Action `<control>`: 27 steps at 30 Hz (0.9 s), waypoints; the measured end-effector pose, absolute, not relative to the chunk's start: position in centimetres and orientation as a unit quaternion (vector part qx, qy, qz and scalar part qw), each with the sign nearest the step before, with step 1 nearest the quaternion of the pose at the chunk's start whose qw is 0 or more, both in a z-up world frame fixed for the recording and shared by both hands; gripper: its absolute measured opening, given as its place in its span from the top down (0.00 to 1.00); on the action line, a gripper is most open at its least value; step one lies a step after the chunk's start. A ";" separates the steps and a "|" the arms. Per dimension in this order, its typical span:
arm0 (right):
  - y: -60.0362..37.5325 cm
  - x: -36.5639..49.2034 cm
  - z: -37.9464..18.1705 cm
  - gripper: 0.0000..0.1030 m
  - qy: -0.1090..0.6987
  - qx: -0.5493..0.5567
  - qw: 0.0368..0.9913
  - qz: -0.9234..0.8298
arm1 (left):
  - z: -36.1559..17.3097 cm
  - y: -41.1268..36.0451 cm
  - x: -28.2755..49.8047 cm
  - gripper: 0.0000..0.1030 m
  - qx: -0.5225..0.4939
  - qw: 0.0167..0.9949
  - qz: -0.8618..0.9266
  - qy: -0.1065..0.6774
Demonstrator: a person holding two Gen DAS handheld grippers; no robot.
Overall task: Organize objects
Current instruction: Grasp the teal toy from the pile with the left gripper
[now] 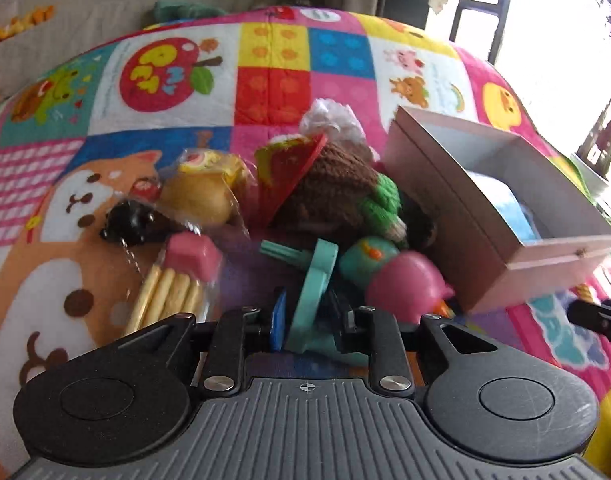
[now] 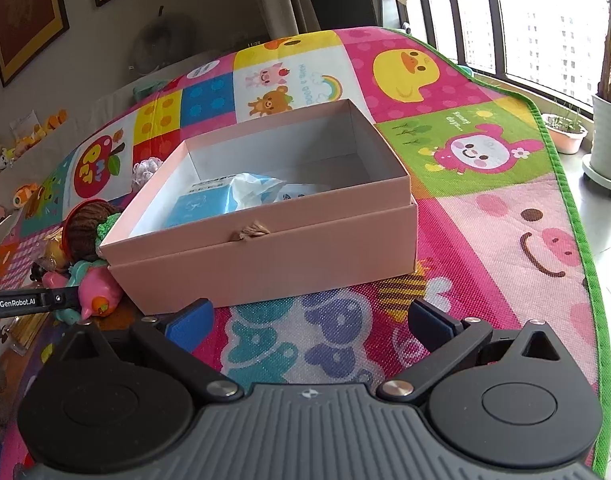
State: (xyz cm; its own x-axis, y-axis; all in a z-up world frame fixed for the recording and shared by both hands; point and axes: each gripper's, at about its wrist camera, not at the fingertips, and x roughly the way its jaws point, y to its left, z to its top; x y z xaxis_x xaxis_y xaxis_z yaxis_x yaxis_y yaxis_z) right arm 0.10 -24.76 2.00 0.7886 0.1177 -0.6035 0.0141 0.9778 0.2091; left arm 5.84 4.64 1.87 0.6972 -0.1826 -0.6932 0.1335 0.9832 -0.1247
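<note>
One pink box (image 2: 265,256), one blue tissue pack (image 2: 209,204) inside, one pink bird toy (image 1: 405,286), one brown knitted toy (image 1: 329,192), one play mat (image 2: 485,240).

So we've got a play mat (image 2: 485,240) that's mostly hot pink, patchworked with yellow, blue, red and green squares, cartoon animals, a yellow duck and a green edge. The box (image 2: 265,256) is pale pink outside, white inside, with a light blue packet (image 2: 209,204) in it. The toy in our left gripper (image 1: 311,326) is teal (image 1: 315,280), squeezed between blue pads. Next to it we see a pink bird toy (image 1: 405,284), a brown knit thing with green trim (image 1: 333,188), and a pink block (image 1: 191,256) on tan biscuit sticks.
</note>
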 end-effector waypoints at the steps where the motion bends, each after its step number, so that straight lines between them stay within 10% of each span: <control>1: -24.5 -0.2 2.3 0.00 0.325 0.095 0.940 0.039 | 2.0 4.7 5.2 0.75 -0.036 0.917 -0.097 0.386; 27: -16.4 -4.5 2.7 0.00 0.305 -0.215 0.922 0.104 | 1.1 6.0 1.7 0.75 -0.104 0.916 -0.125 0.365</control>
